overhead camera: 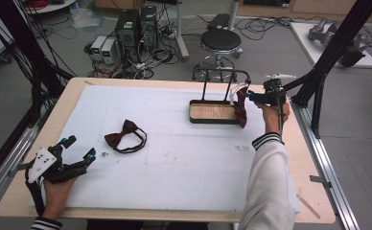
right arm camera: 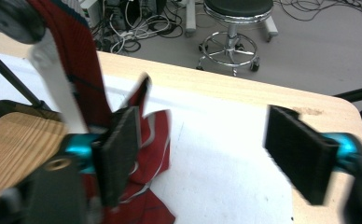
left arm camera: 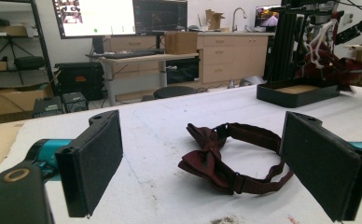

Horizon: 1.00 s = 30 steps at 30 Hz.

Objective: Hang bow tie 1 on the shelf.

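R gripper (overhead camera: 252, 96) sits at the far right of the table, just beside the rack stand (overhead camera: 221, 91), jaws spread apart and gripping nothing. In the right gripper view its 2 black pads (right arm camera: 121, 154) stand wide, w/ bare white mat between them; the dark red bow tie (right arm camera: 146, 154) lies beside and partly behind the L-hand pad in that view, not squeezed. That tie (overhead camera: 241, 106) hangs from the stand's top bar and drapes down over the right end of the wooden tray (overhead camera: 212, 112), its white strap showing near the bar.

L gripper (overhead camera: 81, 151) rests at the near left edge of the white mat (overhead camera: 184, 153), held in the person's hand, jaws released and wide. In the left gripper view a 2nd bow tie (left arm camera: 230, 156) lies flat on the mat ahead, between the 2 pads' lines of sight but clear of both, strap looped behind the knot. From the high view this 2nd bow tie (overhead camera: 125, 136) is near the L gripper, well apart from the stand.
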### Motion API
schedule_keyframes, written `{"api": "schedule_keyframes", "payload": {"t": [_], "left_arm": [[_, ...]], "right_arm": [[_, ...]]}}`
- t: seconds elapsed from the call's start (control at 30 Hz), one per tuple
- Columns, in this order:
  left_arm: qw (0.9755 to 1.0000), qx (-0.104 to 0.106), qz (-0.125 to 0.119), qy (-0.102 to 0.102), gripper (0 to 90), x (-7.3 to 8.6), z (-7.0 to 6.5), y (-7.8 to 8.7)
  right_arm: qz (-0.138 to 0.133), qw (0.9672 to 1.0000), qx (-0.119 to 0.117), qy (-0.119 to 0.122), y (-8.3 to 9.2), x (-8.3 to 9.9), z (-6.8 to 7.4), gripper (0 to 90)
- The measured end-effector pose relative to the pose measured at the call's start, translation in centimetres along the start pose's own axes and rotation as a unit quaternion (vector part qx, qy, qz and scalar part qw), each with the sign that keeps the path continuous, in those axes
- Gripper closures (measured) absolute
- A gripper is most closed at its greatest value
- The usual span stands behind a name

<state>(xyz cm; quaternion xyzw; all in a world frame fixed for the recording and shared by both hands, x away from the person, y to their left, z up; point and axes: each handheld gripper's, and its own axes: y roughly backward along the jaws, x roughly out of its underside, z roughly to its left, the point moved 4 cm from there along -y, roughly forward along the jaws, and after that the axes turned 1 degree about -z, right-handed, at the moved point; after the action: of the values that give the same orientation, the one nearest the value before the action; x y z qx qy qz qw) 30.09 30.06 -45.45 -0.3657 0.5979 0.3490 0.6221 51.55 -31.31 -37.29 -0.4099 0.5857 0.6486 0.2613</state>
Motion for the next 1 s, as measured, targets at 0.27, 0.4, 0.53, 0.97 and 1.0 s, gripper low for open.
{"api": "schedule_keyframes", "payload": {"t": [0.27, 0.4, 0.53, 0.97, 1.0], "left_arm": [[1.0, 0.001, -0.001, 0.004, 13.7, 0.0, 0.1, 0.0], [1.0, 0.001, -0.001, 0.004, 13.7, 0.0, 0.1, 0.0], [1.0, 0.001, -0.001, 0.004, 13.7, 0.0, 0.1, 0.0], [1.0, 0.001, -0.001, 0.005, 13.7, 0.0, 0.1, 0.0], [1.0, 0.001, -0.001, 0.004, 13.7, 0.0, 0.1, 0.0]], "right_arm": [[-0.027, 0.9988, -0.031, -0.026, 2.1, -0.6, 0.0, 11.9], [-0.046, 0.996, -0.067, -0.037, 4.0, -1.1, 0.5, 11.7], [-0.059, 0.9934, -0.094, -0.031, 6.2, -1.7, 1.3, 11.3], [-0.15, 0.9754, -0.161, 0.008, 11.5, -1.3, 5.6, 11.3], [-0.15, 0.9747, -0.166, 0.013, 11.6, -1.0, 5.9, 11.2]]}}
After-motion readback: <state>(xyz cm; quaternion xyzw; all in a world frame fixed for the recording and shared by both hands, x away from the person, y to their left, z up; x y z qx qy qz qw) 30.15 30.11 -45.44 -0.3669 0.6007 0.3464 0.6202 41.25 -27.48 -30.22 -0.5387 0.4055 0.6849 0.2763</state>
